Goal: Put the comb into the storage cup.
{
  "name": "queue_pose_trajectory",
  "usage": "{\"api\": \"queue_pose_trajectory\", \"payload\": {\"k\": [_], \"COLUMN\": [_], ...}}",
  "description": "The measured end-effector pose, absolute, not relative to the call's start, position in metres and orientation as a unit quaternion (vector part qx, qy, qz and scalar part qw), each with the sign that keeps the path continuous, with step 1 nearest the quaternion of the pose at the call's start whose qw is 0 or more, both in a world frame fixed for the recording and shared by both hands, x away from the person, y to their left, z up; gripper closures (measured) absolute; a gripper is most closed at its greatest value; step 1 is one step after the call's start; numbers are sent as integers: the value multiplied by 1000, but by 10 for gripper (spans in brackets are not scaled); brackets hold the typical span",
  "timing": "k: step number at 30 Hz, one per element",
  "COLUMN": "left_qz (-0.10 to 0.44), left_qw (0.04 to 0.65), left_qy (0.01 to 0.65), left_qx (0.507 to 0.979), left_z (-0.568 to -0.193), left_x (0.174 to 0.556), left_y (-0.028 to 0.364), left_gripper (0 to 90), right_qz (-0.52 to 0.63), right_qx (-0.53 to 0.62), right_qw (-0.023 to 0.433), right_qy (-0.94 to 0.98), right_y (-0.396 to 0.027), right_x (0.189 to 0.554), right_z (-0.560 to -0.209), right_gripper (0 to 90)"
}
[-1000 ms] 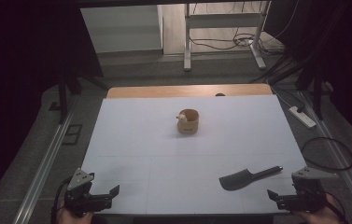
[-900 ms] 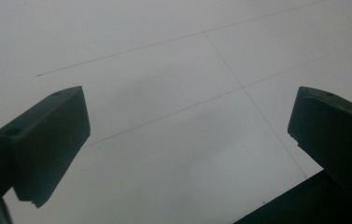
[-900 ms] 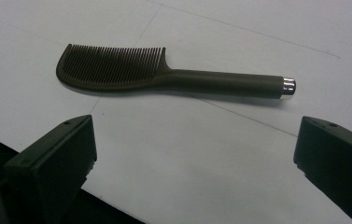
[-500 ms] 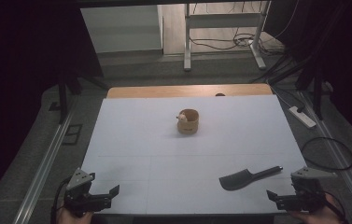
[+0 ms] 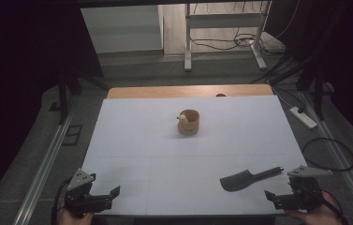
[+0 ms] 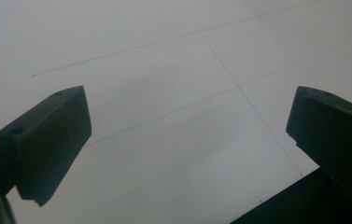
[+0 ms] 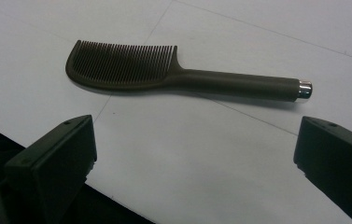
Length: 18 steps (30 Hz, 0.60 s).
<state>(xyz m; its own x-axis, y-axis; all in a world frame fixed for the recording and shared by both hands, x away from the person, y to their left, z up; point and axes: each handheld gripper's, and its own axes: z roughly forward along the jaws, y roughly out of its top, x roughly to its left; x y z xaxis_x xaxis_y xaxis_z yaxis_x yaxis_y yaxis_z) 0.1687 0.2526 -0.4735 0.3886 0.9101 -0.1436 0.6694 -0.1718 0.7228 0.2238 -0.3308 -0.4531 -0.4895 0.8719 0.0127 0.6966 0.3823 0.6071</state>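
A dark comb (image 5: pixel 245 178) (image 7: pixel 173 74) with a long handle and a silver end cap lies flat on the white table (image 5: pixel 165 150) near the front right. My right gripper (image 5: pixel 271 197) (image 7: pixel 194 161) hovers open at the front right corner, just short of the comb, with nothing between its jaws. At the front left corner my left gripper (image 5: pixel 113 193) (image 6: pixel 187 140) is open over bare white surface. A small round wooden cup (image 5: pixel 188 122) with a pale object in it stands at the middle of the table, far from both grippers.
The table's front edge runs right under both grippers. A wooden strip (image 5: pixel 188 90) borders the far edge. A power strip (image 5: pixel 304 117) and cables (image 5: pixel 328 152) lie on the floor to the right, and a metal rail (image 5: pixel 43 164) runs along the left.
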Motion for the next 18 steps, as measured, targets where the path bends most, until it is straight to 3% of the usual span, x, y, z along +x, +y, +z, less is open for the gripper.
{"api": "queue_pose_trajectory", "payload": {"k": [9, 11, 14, 18], "left_qz": [162, 161, 161, 161], "left_qw": [369, 370, 370, 370], "left_qy": [530, 530, 531, 530], "left_qx": [746, 746, 745, 746], "left_z": [-474, -474, -474, -474], "left_x": [169, 169, 169, 170], "left_y": [253, 253, 253, 253], "left_gripper": [7, 7, 7, 7], "right_qz": [278, 282, 291, 294], "right_qx": [463, 459, 443, 435], "right_qw": [151, 147, 138, 123], "right_qy": [828, 830, 837, 842], "right_y": [-323, -321, -318, -316], "right_x": [228, 228, 230, 232], "right_z": [-453, -452, -450, -451], "right_gripper": [55, 99, 260, 365]}}
